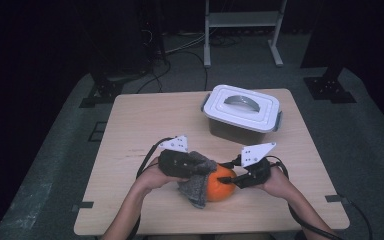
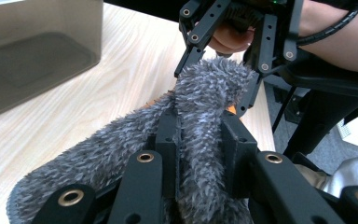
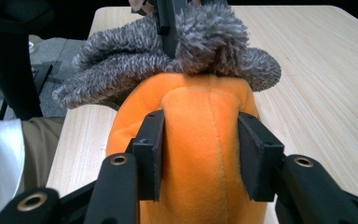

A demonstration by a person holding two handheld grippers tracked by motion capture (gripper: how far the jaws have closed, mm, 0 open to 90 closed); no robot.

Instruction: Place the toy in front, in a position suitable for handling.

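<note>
Your left gripper [image 2: 200, 140] has its fingers clamped on a fold of the grey fuzzy cloth [image 2: 121, 154], and your right gripper [image 3: 200, 154] has its fingers pressed on both flanks of the orange plush toy [image 3: 205, 154] — so each hand has its own piece. The toy sits on the tabletop [image 1: 145, 120] near your edge, between your hands, with the cloth draped over its far end. To separate them well, keep the right hand steady as an anchor and draw the cloth away with the left, slowly, so the toy does not slip out. The white-lidded box [image 1: 241, 114] stands well apart at the back, lid on — its contents cannot be made out.
</note>
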